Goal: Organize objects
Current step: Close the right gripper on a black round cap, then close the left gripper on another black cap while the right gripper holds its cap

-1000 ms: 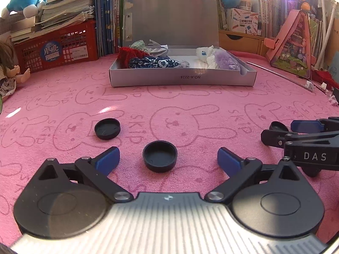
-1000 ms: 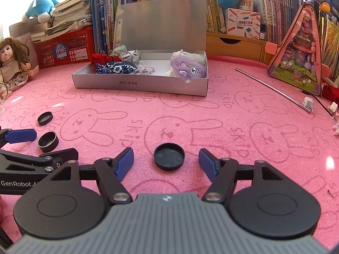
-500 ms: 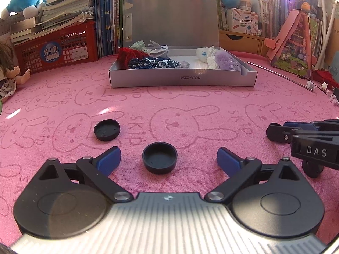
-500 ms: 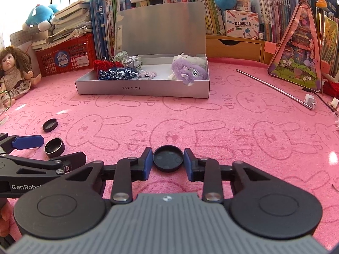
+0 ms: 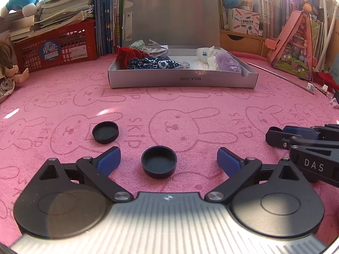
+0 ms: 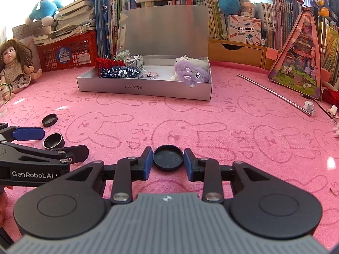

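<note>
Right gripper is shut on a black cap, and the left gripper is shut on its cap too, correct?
Not quite. The right gripper is shut on its black cap, but the left gripper is open: the left wrist view shows its blue fingers standing well clear of the cap between them.

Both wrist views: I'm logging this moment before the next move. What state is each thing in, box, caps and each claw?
Grey box: lid open, standing upright; soft toys and cloth inside.
Right claw: shut on a black cap lying on the pink mat.
Left claw: open, a second black cap between its fingers, untouched, hollow side up.
Third black cap: free on the mat, hollow side up.
</note>
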The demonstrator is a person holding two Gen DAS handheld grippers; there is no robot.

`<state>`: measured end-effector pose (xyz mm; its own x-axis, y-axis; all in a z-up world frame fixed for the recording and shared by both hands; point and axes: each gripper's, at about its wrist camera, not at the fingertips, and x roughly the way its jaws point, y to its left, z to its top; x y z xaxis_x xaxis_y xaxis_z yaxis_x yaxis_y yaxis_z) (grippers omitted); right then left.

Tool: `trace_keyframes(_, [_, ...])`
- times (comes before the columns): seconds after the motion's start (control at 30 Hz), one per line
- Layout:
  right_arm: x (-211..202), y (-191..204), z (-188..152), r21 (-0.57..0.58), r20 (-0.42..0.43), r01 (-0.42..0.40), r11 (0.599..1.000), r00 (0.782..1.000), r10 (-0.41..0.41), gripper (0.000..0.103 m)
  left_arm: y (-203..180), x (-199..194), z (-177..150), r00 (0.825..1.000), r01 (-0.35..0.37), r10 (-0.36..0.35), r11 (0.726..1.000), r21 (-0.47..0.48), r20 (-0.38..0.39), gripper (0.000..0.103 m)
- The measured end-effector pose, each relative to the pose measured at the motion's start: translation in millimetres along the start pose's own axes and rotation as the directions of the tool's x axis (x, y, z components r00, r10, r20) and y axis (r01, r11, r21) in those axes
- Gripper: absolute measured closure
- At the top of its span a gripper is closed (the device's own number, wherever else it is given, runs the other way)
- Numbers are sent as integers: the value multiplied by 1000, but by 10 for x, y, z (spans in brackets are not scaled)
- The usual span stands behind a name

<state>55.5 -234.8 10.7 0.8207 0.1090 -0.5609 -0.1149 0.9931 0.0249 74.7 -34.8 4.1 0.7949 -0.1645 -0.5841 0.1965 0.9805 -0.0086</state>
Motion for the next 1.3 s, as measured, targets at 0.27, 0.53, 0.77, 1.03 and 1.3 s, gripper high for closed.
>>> trace_keyframes(0.27, [0,0,-2,-1,0,0,1000,1000,0,64,6,-21,-29,1000,2,-2,1000,-13,22,3])
trace_keyframes(0.53, [2,3,-4,-4,1,1,1000,1000,-1,64,-14,-6,-26,1000,10,-10,1000,15,7,3])
trace_keyframes(0.77, [2,7,-5,-5,1,2,1000,1000,-2,64,-27,-23,-42,1000,23,-23,999,37,0,6])
trace_keyframes(1.03, [-7,26,-10,-12,3,8,1000,1000,-8,64,-20,-57,-47,1000,17,-17,999,33,13,16])
trace_keyframes(1.3, [-59,99,-17,10,-5,-37,999,999,37,66,-27,-96,-55,999,3,-4,1000,28,42,41])
